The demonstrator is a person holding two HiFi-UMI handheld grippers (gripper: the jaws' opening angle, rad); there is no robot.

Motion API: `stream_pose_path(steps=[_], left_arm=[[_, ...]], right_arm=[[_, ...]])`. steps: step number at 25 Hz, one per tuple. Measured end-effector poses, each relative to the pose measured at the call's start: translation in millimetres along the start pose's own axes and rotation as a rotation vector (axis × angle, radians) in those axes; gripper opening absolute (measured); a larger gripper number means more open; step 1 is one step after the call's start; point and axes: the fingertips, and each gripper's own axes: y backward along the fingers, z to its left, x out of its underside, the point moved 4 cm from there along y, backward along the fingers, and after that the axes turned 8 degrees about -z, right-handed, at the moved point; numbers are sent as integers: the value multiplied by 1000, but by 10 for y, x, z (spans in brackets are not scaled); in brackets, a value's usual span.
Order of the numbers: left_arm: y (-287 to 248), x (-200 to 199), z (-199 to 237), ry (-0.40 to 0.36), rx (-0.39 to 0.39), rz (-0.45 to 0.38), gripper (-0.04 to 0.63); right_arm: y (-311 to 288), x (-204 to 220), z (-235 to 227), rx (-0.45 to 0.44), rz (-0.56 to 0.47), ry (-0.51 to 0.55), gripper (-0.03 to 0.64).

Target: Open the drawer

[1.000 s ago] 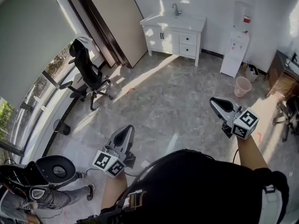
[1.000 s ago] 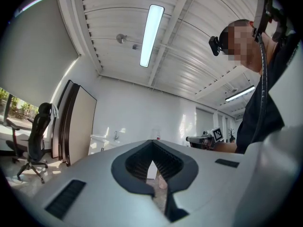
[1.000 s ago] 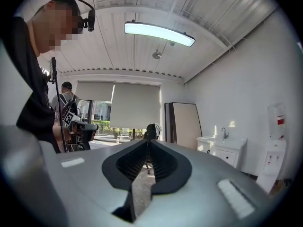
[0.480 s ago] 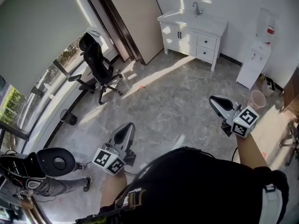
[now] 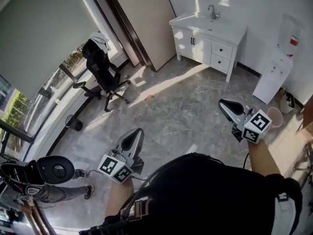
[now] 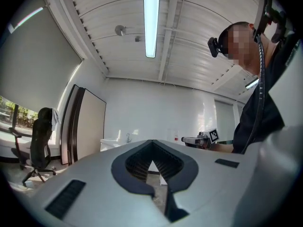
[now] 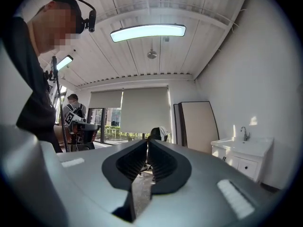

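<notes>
While the person holds both claws out over the floor [image 5: 181, 102], the left claw [image 5: 138, 130] is closed tight with nothing in it. The right claw [image 5: 222, 103] is closed and empty too. Farther off, a black chair [image 5: 102, 70] stands by the window. At the far edge of the floor stands a white sink cabinet [image 5: 188, 37]. Its top drawer [image 5: 222, 49] is shut, well apart from both claws.

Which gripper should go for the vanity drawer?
Right, likely. The right gripper is nearer the drawers of the vanity than the left gripper. Both are shut, empty and well short of it.
</notes>
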Motion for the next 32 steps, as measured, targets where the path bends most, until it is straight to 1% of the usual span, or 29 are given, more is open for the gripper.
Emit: stream_pose_path(steps=[3,8,13,17,20,23,26,29,32], left_arm=[[-280,59,8,3,14,19,0],[-636,149,140,15,52,27,0],[-1002,261,468,42,118,30,0],[-1219,253,943,62,169,14,0],[-1386,166,1397,78,193,5,0],[-1545,-22,1887,72,217,0,0],[-1613,-146,2396,71,223,-5,0],[-1638,-218,2884,69,222,-2,0],[-1619,-209,3289,70,211,6,0]], right_arm=[[45,83,-244,16,2,-21,8],[59,220,-528,59,11,-38,8],[-130,261,-760,108,26,-19,8],[-441,239,-899,170,27,8,8],[-797,208,-1003,214,24,8,8],[-1307,128,-1068,220,21,23,8],[-1829,116,-1115,226,4,32,8],[-2324,188,-1163,227,8,36,8],[-2709,316,-1217,228,7,31,8]])
